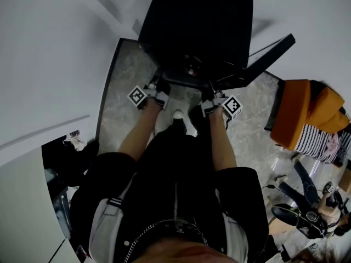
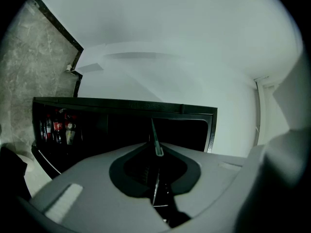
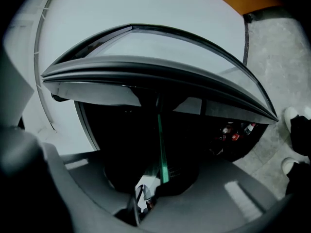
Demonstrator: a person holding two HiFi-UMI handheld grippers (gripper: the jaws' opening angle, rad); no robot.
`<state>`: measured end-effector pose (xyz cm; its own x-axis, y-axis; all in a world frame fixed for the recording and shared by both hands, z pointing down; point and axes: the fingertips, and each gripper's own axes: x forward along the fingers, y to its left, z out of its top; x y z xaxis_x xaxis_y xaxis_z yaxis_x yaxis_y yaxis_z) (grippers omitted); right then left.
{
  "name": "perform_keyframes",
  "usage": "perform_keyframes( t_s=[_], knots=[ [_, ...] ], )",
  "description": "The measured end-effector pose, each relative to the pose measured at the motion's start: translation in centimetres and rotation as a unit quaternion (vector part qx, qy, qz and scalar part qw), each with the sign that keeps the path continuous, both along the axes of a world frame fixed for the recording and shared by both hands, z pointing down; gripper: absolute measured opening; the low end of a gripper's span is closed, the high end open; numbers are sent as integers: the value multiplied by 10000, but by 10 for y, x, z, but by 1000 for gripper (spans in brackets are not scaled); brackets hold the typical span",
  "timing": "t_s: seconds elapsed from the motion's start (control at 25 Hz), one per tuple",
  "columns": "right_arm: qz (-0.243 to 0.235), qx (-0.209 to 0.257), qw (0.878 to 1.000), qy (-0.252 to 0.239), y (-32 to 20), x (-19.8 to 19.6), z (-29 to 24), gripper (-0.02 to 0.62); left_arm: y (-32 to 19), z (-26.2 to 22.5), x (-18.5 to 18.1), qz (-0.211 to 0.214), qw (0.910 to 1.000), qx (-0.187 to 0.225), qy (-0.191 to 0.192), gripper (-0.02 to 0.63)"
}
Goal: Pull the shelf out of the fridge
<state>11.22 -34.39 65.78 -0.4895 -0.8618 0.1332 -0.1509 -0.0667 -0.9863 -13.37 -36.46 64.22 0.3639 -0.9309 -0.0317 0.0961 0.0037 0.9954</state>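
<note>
1. The left gripper (image 2: 156, 154) has its jaws pressed together on the front edge of the shelf (image 2: 154, 139). The thin glass pane is seen edge-on and runs straight out ahead from between the jaws into the dark cabinet.
2. The right gripper (image 3: 163, 178) has the same shelf between its jaws. The pane's green-tinted edge (image 3: 161, 147) rises from the narrow slot between them, and the jaws are drawn in onto it with no gap that I can make out.
3. The shelf sits inside the black fridge (image 1: 197, 26). Its front edge is caught in both pairs of jaws and the rest of it reaches away beyond the jaw tips.
4. Past the left jaws and off to their left, a few bottles (image 2: 58, 129) with red labels stand in the dim interior. From the right jaws, bottles (image 3: 235, 130) show ahead and to the right.
5. From above, both grippers point into the fridge's open front, side by side and apart. Each marker cube trails behind its jaws, the left cube (image 1: 137, 96) and the right cube (image 1: 233, 106).
6. The open fridge door (image 1: 271, 53) swings out to the right of the right jaws.
7. Behind the jaws, the person's bare forearms run back over the grey marbled floor (image 1: 123, 92). A white shoe (image 1: 178, 115) shows between the two forearms.
</note>
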Motion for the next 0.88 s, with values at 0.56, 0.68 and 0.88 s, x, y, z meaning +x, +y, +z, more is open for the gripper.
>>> perform_keyframes(
  t_s=[0.56, 0.68, 0.88],
  knots=[
    [33, 258, 9995, -187, 28, -4, -1, 26, 27, -2, -7, 65, 9998, 140, -119, 25],
    [44, 281, 9994, -220, 33, -5, -4, 26, 32, -1, -7, 69, 9998, 144, -115, 26],
    [92, 332, 9993, -159, 40, -5, -6, 28, 38, -5, -8, 97, 9996, 238, -98, 29]
  ],
)
